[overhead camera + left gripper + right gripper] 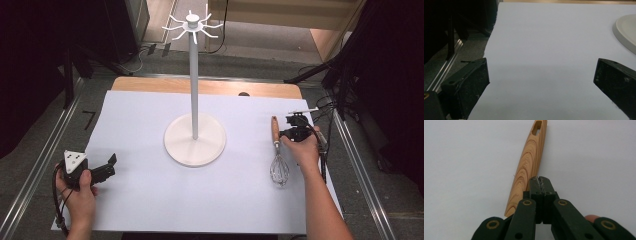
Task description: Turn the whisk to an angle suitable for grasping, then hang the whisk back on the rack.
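Whisk [278, 150] lies unheld by my right gripper [539, 179], jaws pressed together; I'd judge I must reopen to grasp its handle, while left gripper [541, 77] waits wide.

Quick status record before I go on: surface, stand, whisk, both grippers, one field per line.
surface: white sheet over a wooden table
stand: white hook stand, upright on its round base at the sheet's middle, hooks bare
whisk: whisk flat on the sheet, right of the stand, wooden handle away from the person, wire end nearer
left gripper: left gripper, jaws wide apart, nothing between them, at the sheet's near left
right gripper: right gripper, jaws closed together beside the whisk's handle, not around it
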A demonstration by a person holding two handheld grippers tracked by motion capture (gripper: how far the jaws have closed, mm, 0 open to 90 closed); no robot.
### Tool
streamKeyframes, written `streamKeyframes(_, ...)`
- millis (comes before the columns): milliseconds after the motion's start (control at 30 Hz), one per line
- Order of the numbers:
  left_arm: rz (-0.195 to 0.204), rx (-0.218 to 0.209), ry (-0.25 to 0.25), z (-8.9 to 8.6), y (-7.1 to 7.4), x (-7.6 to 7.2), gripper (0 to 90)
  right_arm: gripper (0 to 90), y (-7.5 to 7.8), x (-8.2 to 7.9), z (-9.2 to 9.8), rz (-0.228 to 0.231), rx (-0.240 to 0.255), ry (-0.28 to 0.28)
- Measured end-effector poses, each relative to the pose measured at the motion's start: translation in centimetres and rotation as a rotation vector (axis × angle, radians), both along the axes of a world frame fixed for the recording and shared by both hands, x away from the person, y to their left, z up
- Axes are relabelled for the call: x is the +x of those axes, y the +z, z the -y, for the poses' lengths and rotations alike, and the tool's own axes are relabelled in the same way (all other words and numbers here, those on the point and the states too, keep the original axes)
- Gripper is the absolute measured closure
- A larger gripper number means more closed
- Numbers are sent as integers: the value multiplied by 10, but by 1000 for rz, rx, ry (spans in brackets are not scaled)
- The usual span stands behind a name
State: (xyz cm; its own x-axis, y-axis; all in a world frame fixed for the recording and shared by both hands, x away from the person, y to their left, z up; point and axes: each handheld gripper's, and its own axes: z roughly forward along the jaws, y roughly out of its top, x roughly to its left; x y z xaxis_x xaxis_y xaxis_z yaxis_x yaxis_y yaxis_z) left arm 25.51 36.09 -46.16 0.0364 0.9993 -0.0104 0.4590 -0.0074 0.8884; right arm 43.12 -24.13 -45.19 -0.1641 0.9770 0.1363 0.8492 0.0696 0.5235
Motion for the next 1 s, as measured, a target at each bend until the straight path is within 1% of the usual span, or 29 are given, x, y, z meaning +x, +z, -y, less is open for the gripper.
streamKeyframes(133,2,0,-1,0,0,0,6,900,1,0,-6,-1,6,20)
streamKeyframes(200,3,-2,-1,0,0,0,6,900,1,0,-12,0,7,44)
streamKeyframes(267,3,-2,0,0,0,0,6,900,1,0,-14,-1,9,49)
streamKeyframes(300,2,-4,0,0,0,0,6,900,2,0,-17,-1,13,63)
streamKeyframes(400,-2,-5,2,0,0,1,7,900,4,-1,-18,-2,14,71)
streamKeyframes(433,-6,-8,2,0,0,1,6,834,6,-1,-17,-8,21,65)
streamKeyframes(467,-7,-7,2,-1,0,1,6,807,7,-2,-16,-23,27,57)
streamKeyframes(500,-7,-7,2,-1,0,1,7,807,7,-2,-16,-23,27,57)
streamKeyframes(567,-7,-6,0,-1,0,1,7,768,10,-3,-15,-45,25,71)
streamKeyframes(600,-7,-6,0,-1,0,1,6,724,11,-4,-13,-71,1,64)
streamKeyframes(633,-7,-6,0,-1,0,1,7,701,12,-5,-12,-81,6,66)
streamKeyframes(667,-7,-5,0,-1,0,1,7,701,12,-5,-12,-81,6,66)
streamKeyframes(700,-7,-6,1,-1,0,1,6,664,15,-6,-10,-104,23,46)
streamKeyframes(733,-7,-6,1,-1,0,1,6,657,16,-7,-9,-113,32,39)
streamKeyframes(767,-8,-4,0,-1,0,1,6,657,16,-7,-9,-113,32,39)
streamKeyframes(800,-5,-3,1,-1,0,1,6,641,17,-8,-9,-123,34,28)
streamKeyframes(833,-7,-4,1,0,0,1,7,620,18,-9,-9,-125,25,29)
streamKeyframes(867,-7,-4,1,-1,0,1,7,597,19,-11,-10,-138,19,30)
streamKeyframes(900,-7,-5,1,-1,0,1,7,597,19,-11,-10,-138,19,30)
streamKeyframes(933,-4,-4,2,0,0,1,6,553,20,-12,-12,-156,19,32)
streamKeyframes(967,-4,-3,3,0,0,1,6,553,20,-12,-12,-156,19,32)
streamKeyframes(1000,-4,-3,3,0,0,1,6,528,21,-12,-14,-152,10,36)
